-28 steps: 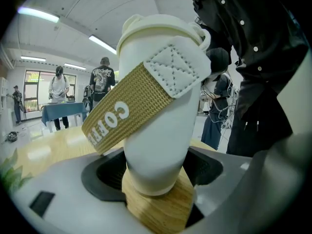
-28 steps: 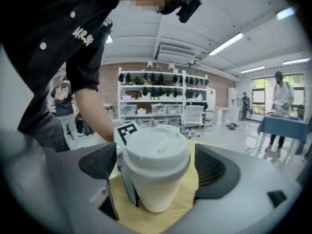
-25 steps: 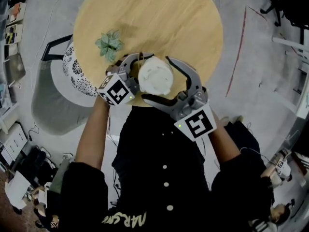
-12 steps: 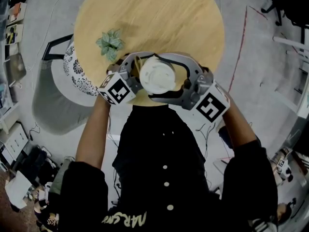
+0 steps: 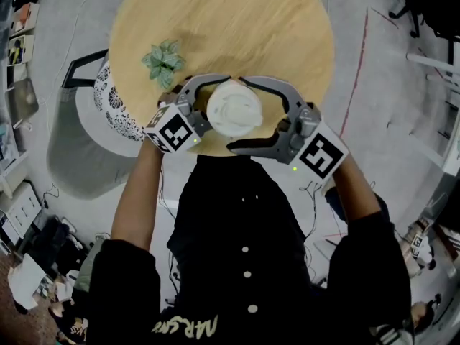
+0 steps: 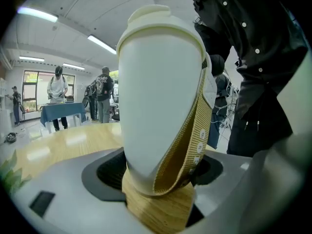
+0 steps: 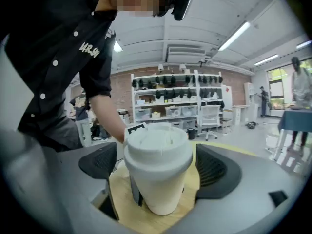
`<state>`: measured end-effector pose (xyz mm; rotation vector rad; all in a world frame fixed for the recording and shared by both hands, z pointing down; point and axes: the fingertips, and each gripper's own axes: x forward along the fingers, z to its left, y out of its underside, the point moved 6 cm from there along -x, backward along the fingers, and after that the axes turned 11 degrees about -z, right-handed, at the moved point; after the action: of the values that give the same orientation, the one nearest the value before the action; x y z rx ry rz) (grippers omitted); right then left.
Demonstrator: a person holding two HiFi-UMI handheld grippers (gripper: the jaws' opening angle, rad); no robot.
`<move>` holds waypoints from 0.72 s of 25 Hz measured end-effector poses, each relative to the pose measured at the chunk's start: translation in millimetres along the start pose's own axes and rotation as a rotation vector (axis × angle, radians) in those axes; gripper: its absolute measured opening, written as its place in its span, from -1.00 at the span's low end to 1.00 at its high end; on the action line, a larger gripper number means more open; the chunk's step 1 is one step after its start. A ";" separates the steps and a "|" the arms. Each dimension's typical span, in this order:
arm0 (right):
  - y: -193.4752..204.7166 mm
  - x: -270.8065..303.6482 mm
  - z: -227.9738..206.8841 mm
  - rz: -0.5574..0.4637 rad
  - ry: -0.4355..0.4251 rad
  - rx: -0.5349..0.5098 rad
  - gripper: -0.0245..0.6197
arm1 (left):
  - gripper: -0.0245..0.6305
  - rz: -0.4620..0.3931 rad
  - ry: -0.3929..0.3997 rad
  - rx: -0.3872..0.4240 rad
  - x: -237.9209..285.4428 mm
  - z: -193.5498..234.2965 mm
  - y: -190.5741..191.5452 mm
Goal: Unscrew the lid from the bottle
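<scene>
Left gripper [image 6: 158, 172]: jaws closed on the lower body of the white bottle [image 6: 156, 106], dark pads against both sides.
Right gripper [image 7: 158, 168]: jaws opening, spread wide to either side of the bottle just below the lid [image 7: 157, 143], pads clear of it.
Bottle: upright, centre of the head view, over the near edge of the round wooden table [image 5: 237, 27]; lid seated on top.
Strap [image 6: 192, 140]: tan woven loop hanging down the bottle's side.
Small plant [image 5: 162, 63]: on the table, upper left of the bottle.
</scene>
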<state>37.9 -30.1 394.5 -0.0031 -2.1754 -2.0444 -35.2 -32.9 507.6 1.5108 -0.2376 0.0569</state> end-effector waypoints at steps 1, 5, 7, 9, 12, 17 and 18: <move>-1.5 -2.1 2.1 -0.013 0.077 0.013 0.64 | 0.16 0.000 0.000 -0.001 0.2 0.1 0.3; -10.4 9.9 9.7 -0.078 0.334 0.024 0.67 | 0.16 -0.001 -0.007 -0.005 -0.9 -0.2 2.2; -12.7 17.1 8.2 -0.088 0.426 -0.002 0.68 | 0.16 -0.002 -0.010 -0.004 -0.1 -0.1 1.5; -11.4 20.3 4.8 -0.081 0.495 -0.038 0.68 | 0.16 -0.004 -0.012 -0.004 0.9 -0.2 0.9; -6.1 24.1 4.2 -0.068 0.494 -0.076 0.66 | 0.16 -0.009 -0.012 -0.005 1.0 0.0 0.8; -0.1 24.2 4.5 -0.040 0.451 -0.083 0.61 | 0.16 -0.012 -0.013 -0.004 0.5 0.5 1.0; -0.8 24.0 4.0 -0.051 0.447 -0.074 0.60 | 0.16 -0.015 -0.014 -0.004 0.4 0.7 1.0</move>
<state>13.7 -28.8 396.3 0.4586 -1.8400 -1.9199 -35.1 -33.6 508.7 1.5091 -0.2375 0.0344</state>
